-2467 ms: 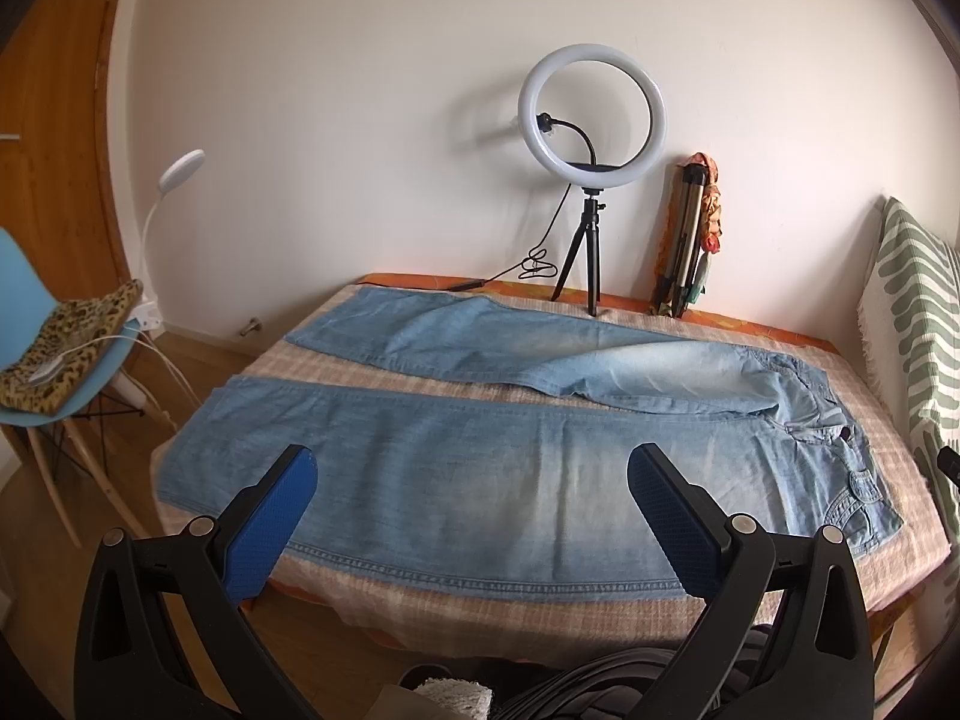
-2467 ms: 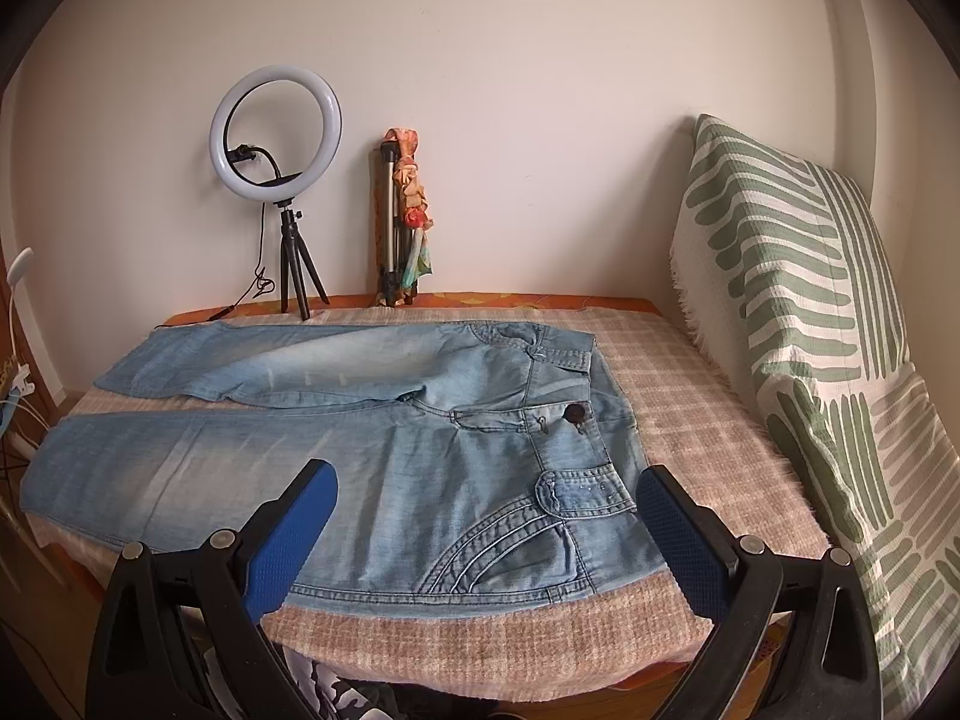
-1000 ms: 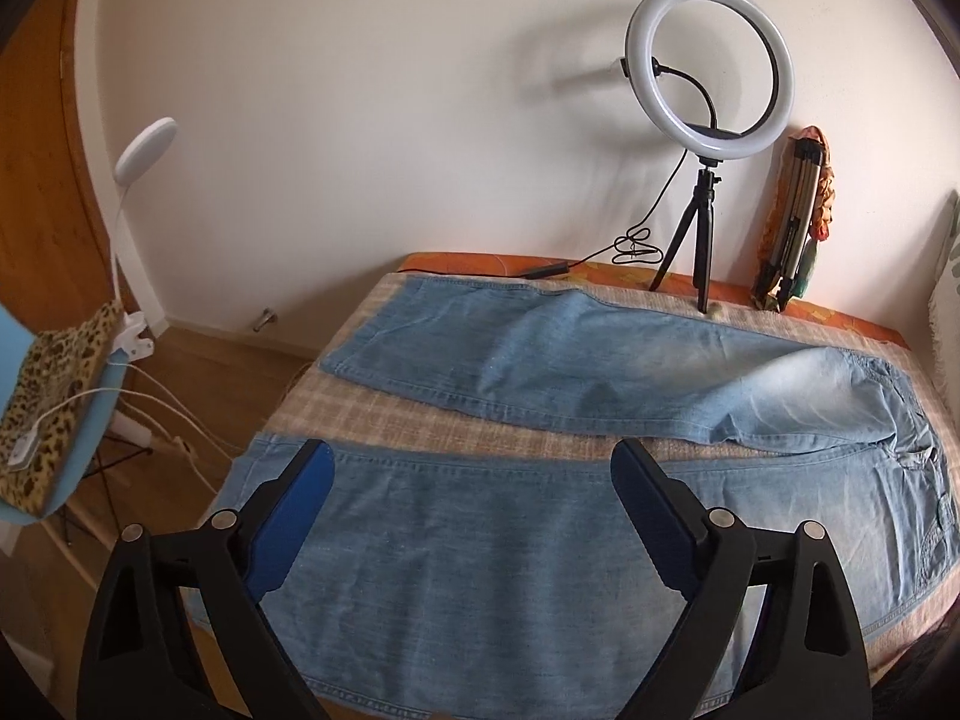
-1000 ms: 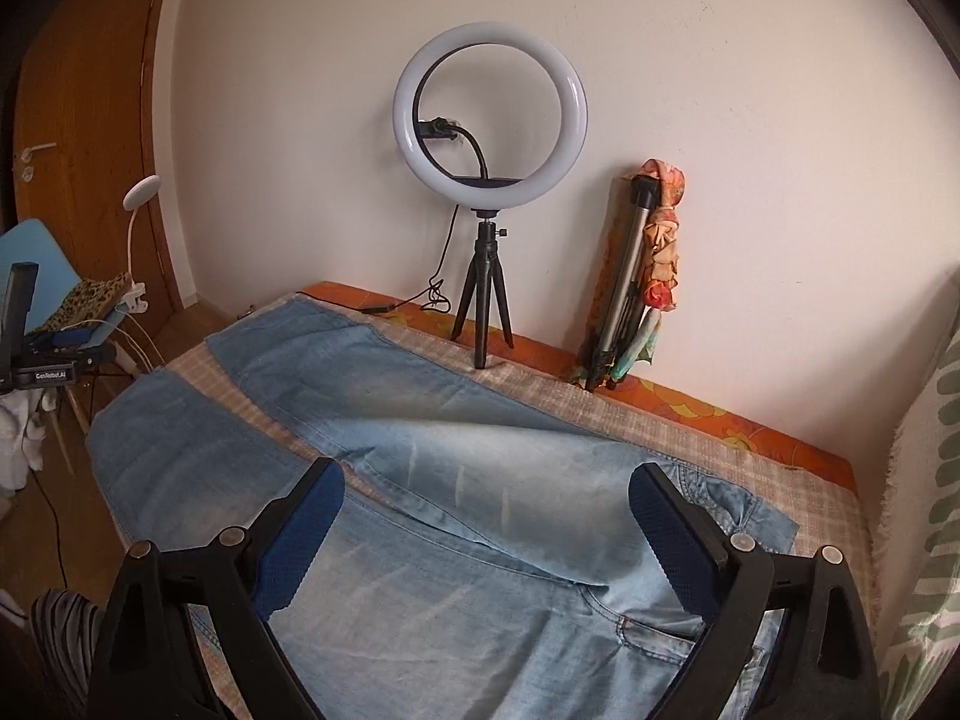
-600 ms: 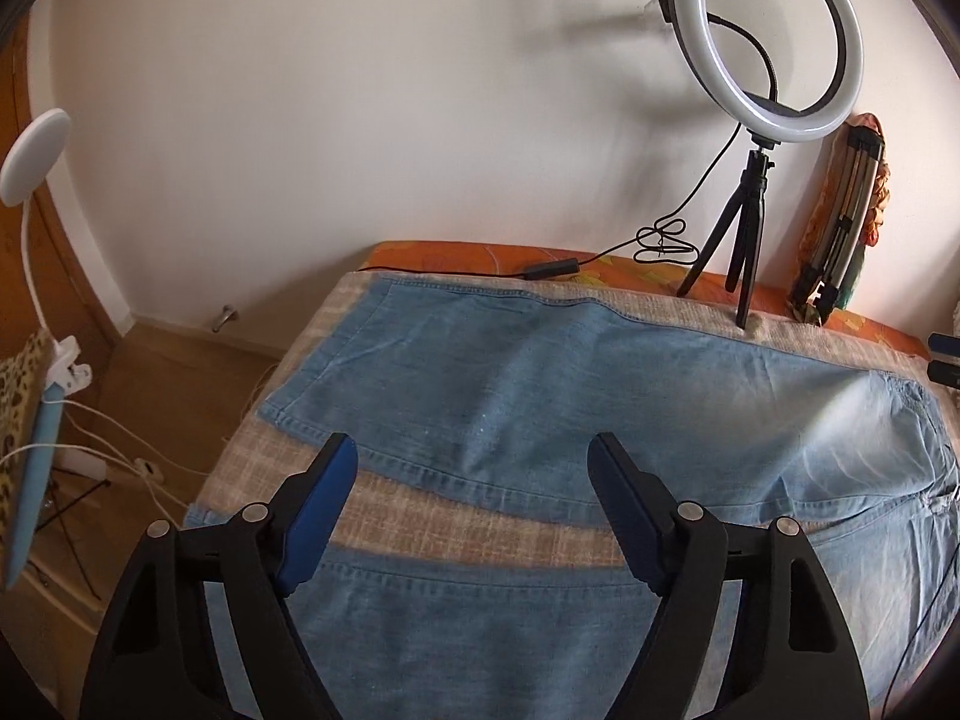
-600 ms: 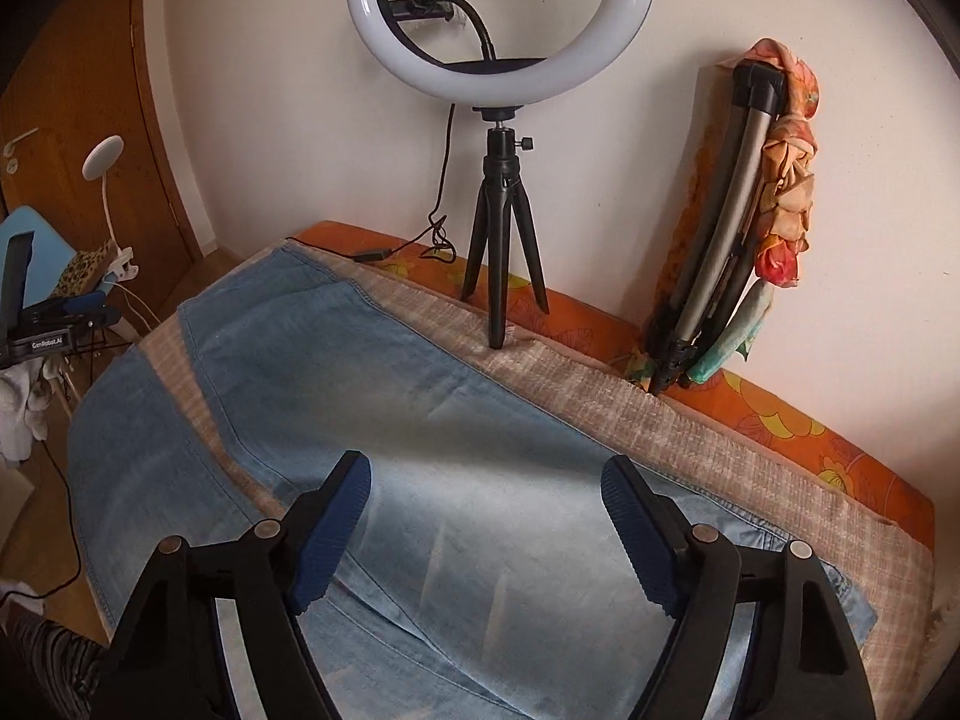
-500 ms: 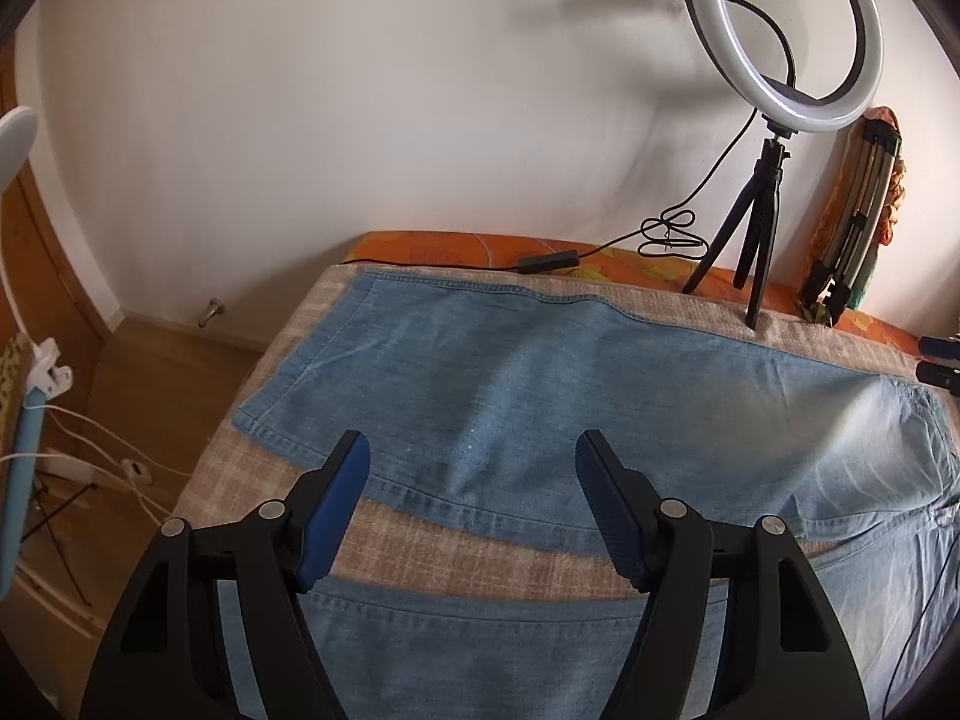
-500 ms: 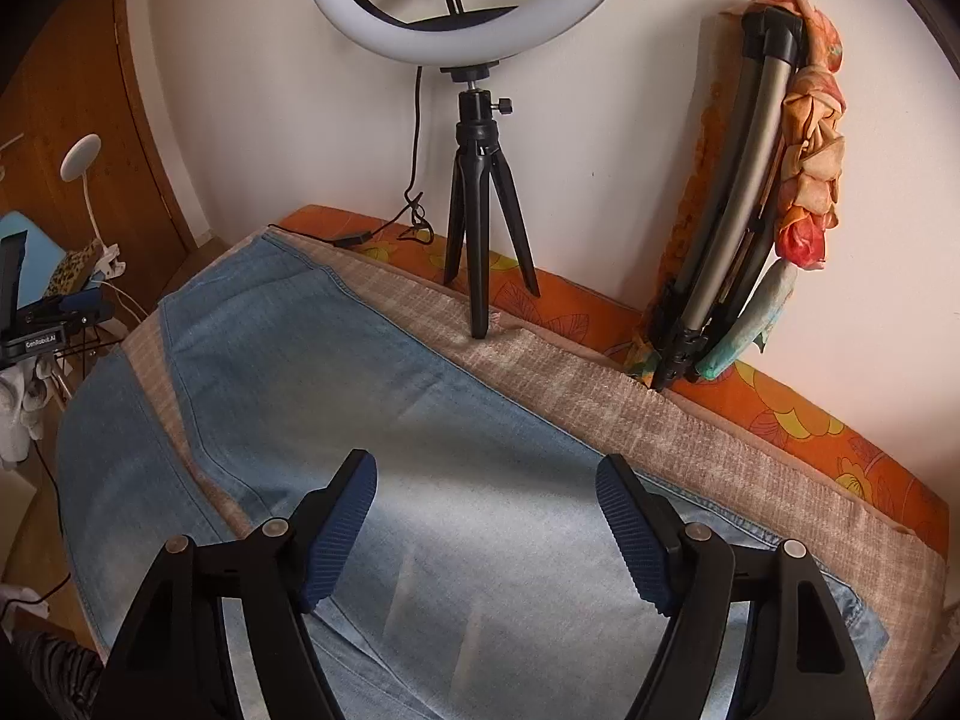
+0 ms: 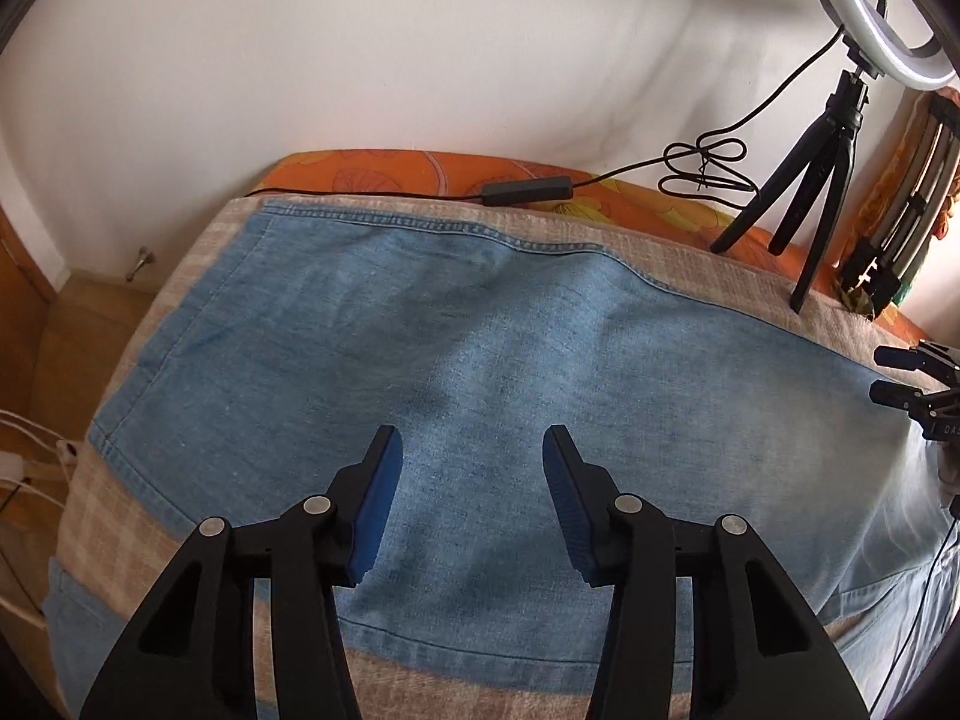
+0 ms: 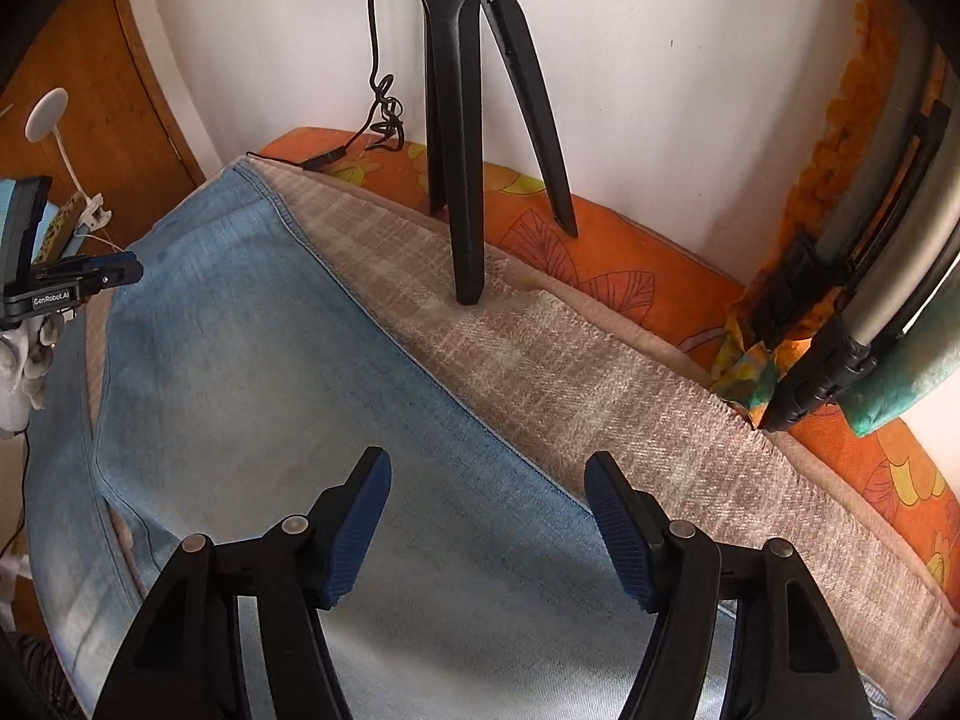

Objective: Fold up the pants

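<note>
Light blue jeans lie spread flat on a beige checked bed cover. The far leg (image 9: 456,336) fills the left wrist view, its hem at the left. My left gripper (image 9: 471,450) is open and empty, low over the middle of that leg. The same leg (image 10: 270,396) shows in the right wrist view. My right gripper (image 10: 486,480) is open and empty over its far seam, nearer the waist. The near leg (image 10: 60,480) shows at the left edge.
A ring light tripod (image 10: 474,120) stands on the cover just beyond the far seam; its cable and switch (image 9: 528,189) run along the orange mattress edge (image 9: 390,168). A folded tripod with cloth (image 10: 864,252) leans at the right. The white wall is close behind.
Both grippers have moved forward and down over the far leg, away from the near bed edge. Their jaws have narrowed a little but stay open.
</note>
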`<state>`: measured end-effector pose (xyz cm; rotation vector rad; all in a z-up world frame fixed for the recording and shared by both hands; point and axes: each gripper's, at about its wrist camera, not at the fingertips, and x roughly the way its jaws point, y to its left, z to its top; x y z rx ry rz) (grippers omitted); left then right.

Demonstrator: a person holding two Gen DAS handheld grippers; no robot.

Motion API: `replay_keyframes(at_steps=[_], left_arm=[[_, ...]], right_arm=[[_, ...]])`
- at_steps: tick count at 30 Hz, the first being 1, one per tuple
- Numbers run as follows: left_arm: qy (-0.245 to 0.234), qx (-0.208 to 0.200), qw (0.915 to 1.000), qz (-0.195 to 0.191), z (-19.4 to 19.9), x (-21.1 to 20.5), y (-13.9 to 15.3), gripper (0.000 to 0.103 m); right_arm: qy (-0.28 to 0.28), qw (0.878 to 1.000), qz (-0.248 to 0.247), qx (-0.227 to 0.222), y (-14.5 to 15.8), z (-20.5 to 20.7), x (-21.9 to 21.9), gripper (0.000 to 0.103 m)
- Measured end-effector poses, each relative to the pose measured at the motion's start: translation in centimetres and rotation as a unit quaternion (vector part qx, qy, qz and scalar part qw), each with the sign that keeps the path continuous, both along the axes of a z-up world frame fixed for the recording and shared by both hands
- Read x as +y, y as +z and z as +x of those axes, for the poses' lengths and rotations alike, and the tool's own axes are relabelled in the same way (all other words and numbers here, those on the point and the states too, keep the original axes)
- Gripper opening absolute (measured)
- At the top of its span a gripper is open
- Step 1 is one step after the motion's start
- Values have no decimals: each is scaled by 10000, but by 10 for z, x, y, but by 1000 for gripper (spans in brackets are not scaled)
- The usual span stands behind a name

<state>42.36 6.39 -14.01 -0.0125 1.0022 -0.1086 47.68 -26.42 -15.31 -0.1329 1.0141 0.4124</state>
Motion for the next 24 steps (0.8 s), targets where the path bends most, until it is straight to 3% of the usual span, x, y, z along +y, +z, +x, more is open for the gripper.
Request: replay_keyframes(at_steps=[8,11,13,16,19,22,23,24], left_arm=[[96,136,9998,-135,18,2,-23,43],[95,133,9998,-126,19,0,-26,43],[97,125,9998,-121,19,0,-27,43],[85,133,9998,-108,21,-1,-28,43],[117,188,9996,-151,24,1,-25,43],[205,189,9993,-238,28,4,-16,58],[274,210,9990,-296,30,5,-11,67],[318,197,9984,-422,32,6,-6,68]], right_arm=[[167,9991,-376,55,-12,-3,10,55],[110,9991,-409,-33,-10,-8,7,37],[81,9989,-466,-75,-8,-12,6,18],[61,9983,-542,-189,0,-20,3,5],[35,9982,-467,-368,15,-35,2,2],[153,9976,-405,-548,31,-56,4,0],[163,9974,-334,-615,37,-66,4,0],[196,9970,-280,-693,44,-77,4,0]])
